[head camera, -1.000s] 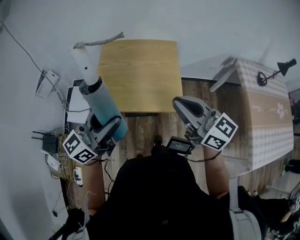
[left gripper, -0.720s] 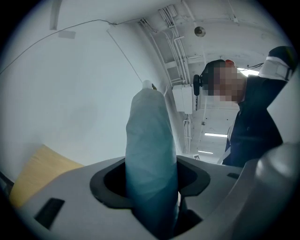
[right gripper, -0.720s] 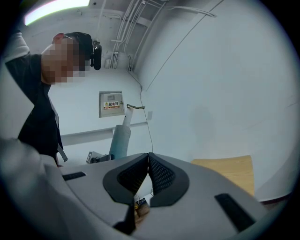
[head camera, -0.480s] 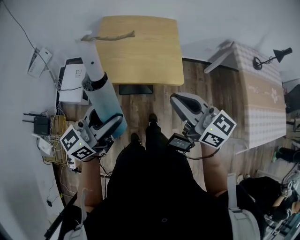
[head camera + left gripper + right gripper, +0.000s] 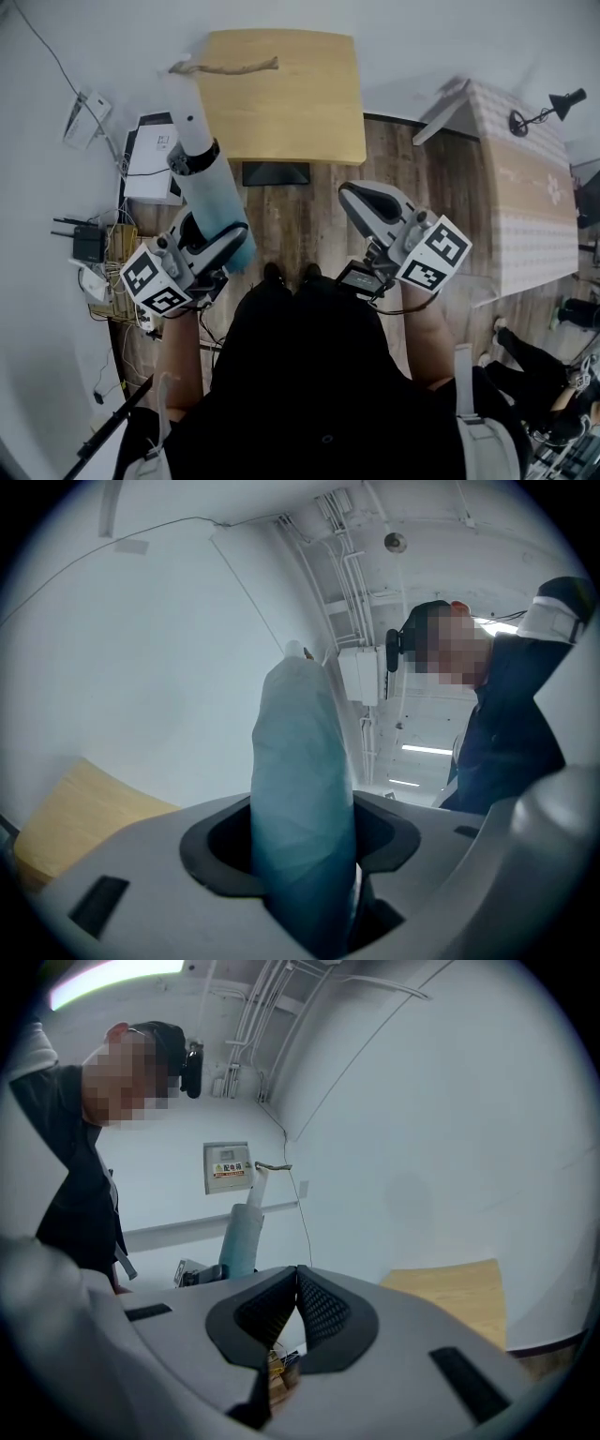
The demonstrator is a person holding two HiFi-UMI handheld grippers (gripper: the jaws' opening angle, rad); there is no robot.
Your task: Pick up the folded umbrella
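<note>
Folded umbrella (image 5: 211,202) pinched in left gripper (image 5: 214,249), near end partly hidden; right gripper (image 5: 354,199) pressed together, empty

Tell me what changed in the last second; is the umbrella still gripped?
The person stepped back from the light wooden table, which now sits farther off in the head view; both tongs went along. Nothing was grabbed or released. The left tongs stay clamped on the pale blue folded umbrella; the right tongs stay shut and empty.
</note>
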